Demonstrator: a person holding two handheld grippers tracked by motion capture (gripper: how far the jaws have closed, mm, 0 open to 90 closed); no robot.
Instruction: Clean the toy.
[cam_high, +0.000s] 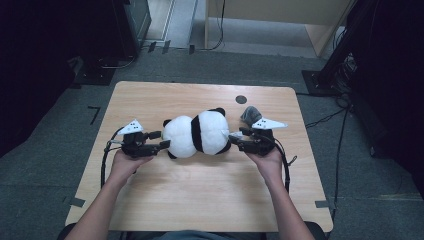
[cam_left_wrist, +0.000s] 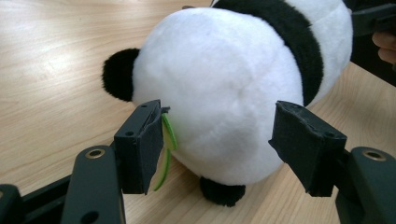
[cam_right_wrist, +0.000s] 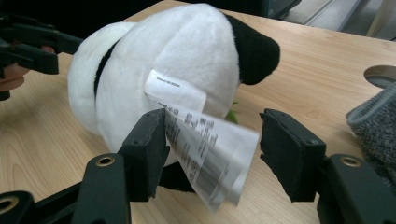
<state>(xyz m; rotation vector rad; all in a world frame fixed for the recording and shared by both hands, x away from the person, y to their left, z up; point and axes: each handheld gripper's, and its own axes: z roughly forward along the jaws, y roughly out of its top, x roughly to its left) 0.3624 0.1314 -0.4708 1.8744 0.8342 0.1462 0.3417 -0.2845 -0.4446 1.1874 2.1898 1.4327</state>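
A black-and-white panda plush (cam_high: 197, 134) lies on its side in the middle of the wooden table (cam_high: 200, 190). My left gripper (cam_high: 161, 140) is at the plush's left end, open. In the left gripper view its jaws straddle the round white end (cam_left_wrist: 219, 93) without squeezing it, and a green loop (cam_left_wrist: 167, 140) hangs by one jaw. My right gripper (cam_high: 235, 138) is at the right end, also open. In the right gripper view a white printed tag (cam_right_wrist: 205, 149) from the plush (cam_right_wrist: 177, 60) hangs between the spread jaws of that gripper (cam_right_wrist: 215, 154).
A grey fuzzy cloth item (cam_high: 250, 114) lies just behind the right gripper, and its edge (cam_right_wrist: 373, 121) is close to that gripper's jaw. A round cable hole (cam_high: 241, 99) is set in the table's far side. Dark equipment stands on the floor around the table.
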